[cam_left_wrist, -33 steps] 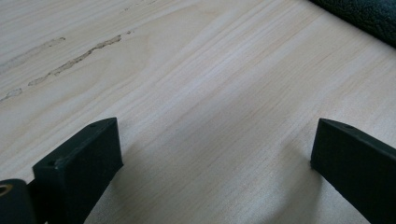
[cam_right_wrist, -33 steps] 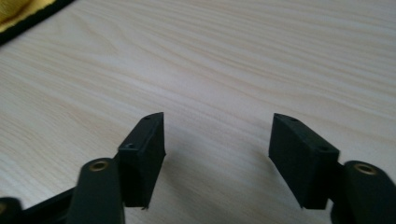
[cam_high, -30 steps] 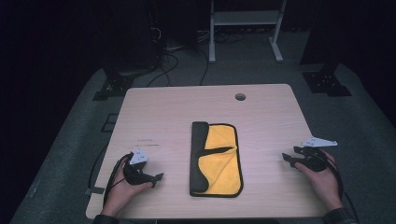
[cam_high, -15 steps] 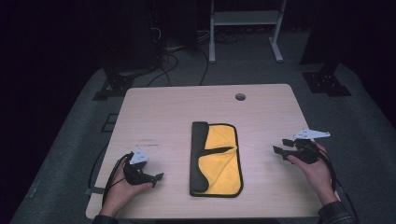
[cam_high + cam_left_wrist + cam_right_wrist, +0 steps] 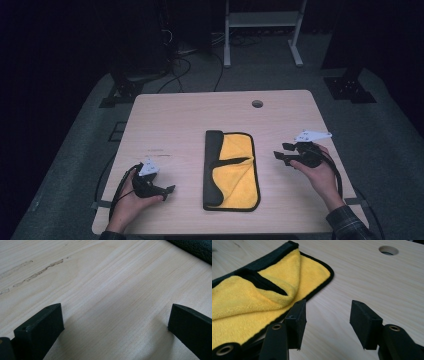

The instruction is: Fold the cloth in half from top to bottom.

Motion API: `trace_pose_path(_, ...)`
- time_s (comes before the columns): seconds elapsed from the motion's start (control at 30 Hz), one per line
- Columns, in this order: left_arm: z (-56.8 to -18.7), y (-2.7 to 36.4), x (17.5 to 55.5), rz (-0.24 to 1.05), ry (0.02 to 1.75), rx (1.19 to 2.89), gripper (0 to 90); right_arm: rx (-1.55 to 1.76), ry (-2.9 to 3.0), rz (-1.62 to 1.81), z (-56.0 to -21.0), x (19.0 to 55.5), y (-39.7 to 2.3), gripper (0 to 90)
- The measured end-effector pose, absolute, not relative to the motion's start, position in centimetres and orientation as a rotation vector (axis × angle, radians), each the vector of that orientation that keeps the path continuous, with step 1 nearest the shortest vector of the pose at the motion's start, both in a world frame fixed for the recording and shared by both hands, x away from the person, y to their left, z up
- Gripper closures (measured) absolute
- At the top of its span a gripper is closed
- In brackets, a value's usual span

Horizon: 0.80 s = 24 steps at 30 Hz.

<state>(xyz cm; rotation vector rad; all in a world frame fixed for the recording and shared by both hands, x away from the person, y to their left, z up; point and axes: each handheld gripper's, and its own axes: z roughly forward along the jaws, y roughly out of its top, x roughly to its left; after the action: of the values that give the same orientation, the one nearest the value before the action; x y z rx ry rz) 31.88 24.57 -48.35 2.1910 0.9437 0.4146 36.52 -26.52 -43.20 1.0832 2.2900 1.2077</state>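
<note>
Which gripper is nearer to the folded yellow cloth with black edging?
Right. The right gripper is just beside the folded yellow cloth with black edging, not touching; the left gripper sits farther off, near the table's front.

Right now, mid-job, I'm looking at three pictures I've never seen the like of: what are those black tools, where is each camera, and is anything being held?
There is no robot arm here. A person sits at a wooden table and holds a hand tool with two black jaws in each hand.

The high view looks down from above the person's side. There the left gripper is low at the left and the right gripper is at the right, beside the cloth.

The other two pictures come from a small camera riding on each tool, looking along its own jaws.

In the middle of the table lies a folded yellow cloth with a black border. Farther back there is a round hole in the tabletop.

Nothing is held. The left gripper's jaws stand wide over bare wood. The right gripper's jaws have just been closing, with nothing between them, next to the cloth's edge.
</note>
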Motion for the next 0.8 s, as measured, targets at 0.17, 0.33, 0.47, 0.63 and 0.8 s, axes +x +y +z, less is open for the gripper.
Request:
trace_pose_path(0.17,-48.4,24.6,31.9,0.415,0.945,2.19,0.0,1.054,2.318,1.228,-43.0,36.9,-25.0,48.2)
trace_pose_path(0.33,-48.4,24.6,31.9,0.416,0.945,2.19,0.0,1.018,2.338,1.253,-42.7,37.3,-23.7,50.3)
trace_pose_path(0.47,-48.4,24.6,31.9,0.416,0.945,2.191,0.0,1.001,2.345,1.278,-42.5,37.5,-22.6,51.6)
trace_pose_path(0.63,-48.4,24.6,32.0,0.418,0.946,2.189,0.0,0.957,2.379,1.286,-42.3,37.8,-20.9,51.8)
trace_pose_path(0.8,-48.4,24.6,32.0,0.419,0.946,2.188,0.0,0.914,2.408,1.319,-42.1,38.1,-18.9,52.2)
